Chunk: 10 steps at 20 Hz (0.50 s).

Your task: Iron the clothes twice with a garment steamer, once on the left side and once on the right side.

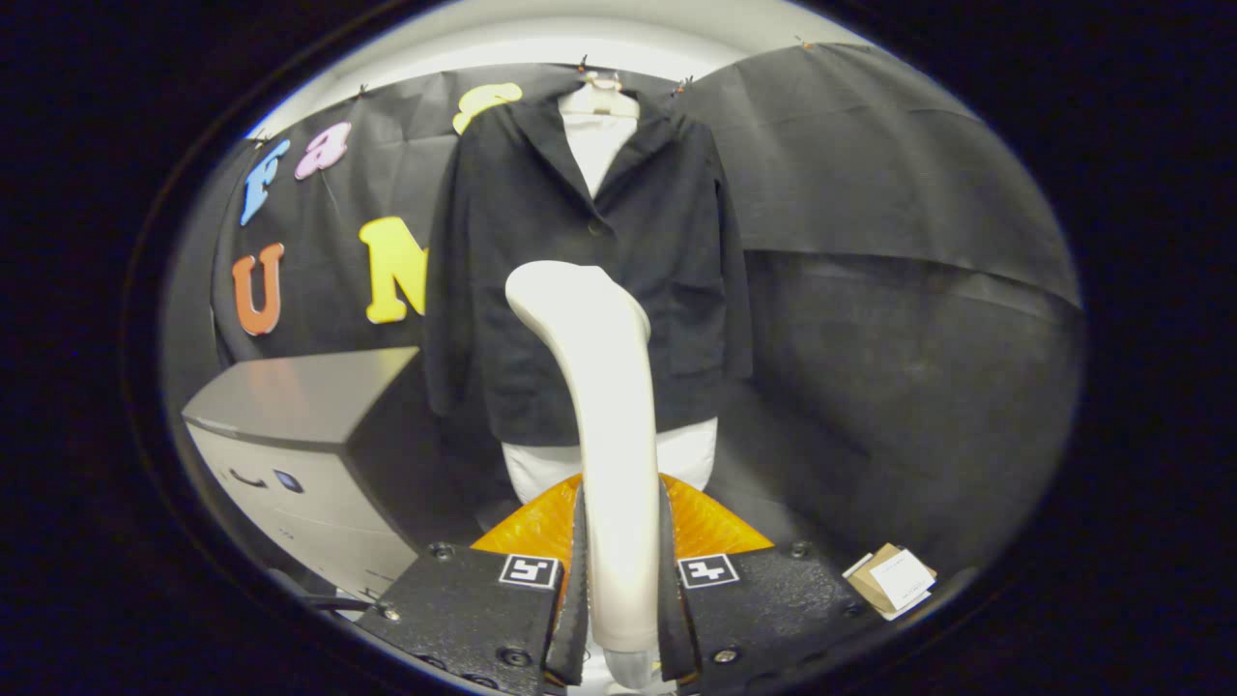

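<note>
A white garment steamer (604,387) stands upright between my fingers, its handle clamped by both pads and its head curving up and to the left. My gripper (621,570) is shut on that handle. Beyond the steamer a black jacket (541,251) hangs on a hanger against the booth wall, over a white garment (691,449) whose hem shows below it and whose collar shows at the neck. The steamer head sits in front of the jacket's lower middle, apart from the cloth as far as I can tell.
A grey cabinet or appliance (300,435) stands left of the jacket. An orange object (710,527) lies just behind the fingers. A small cardboard box with a white card (894,580) rests on the floor to the right.
</note>
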Each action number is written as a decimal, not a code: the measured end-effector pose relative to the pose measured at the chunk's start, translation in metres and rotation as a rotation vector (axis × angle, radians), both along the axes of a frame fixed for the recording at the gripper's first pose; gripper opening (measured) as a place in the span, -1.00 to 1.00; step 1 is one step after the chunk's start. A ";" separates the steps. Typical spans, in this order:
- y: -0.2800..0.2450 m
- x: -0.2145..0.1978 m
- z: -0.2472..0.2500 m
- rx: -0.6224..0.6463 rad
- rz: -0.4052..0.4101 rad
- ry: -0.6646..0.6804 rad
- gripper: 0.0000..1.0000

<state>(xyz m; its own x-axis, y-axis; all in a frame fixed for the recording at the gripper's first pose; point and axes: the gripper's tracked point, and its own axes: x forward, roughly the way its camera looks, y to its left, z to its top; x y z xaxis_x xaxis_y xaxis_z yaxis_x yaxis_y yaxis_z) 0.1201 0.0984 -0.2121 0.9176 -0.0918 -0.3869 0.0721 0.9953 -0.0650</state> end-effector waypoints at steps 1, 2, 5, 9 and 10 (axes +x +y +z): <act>0.012 -0.013 0.016 0.001 0.007 -0.026 -0.36; 0.022 -0.026 0.028 0.001 0.011 -0.049 -0.36; 0.052 -0.051 0.051 0.004 0.030 -0.089 -0.36; 0.085 -0.071 0.094 0.006 0.051 -0.165 -0.36; 0.091 -0.077 0.103 0.012 0.069 -0.176 -0.36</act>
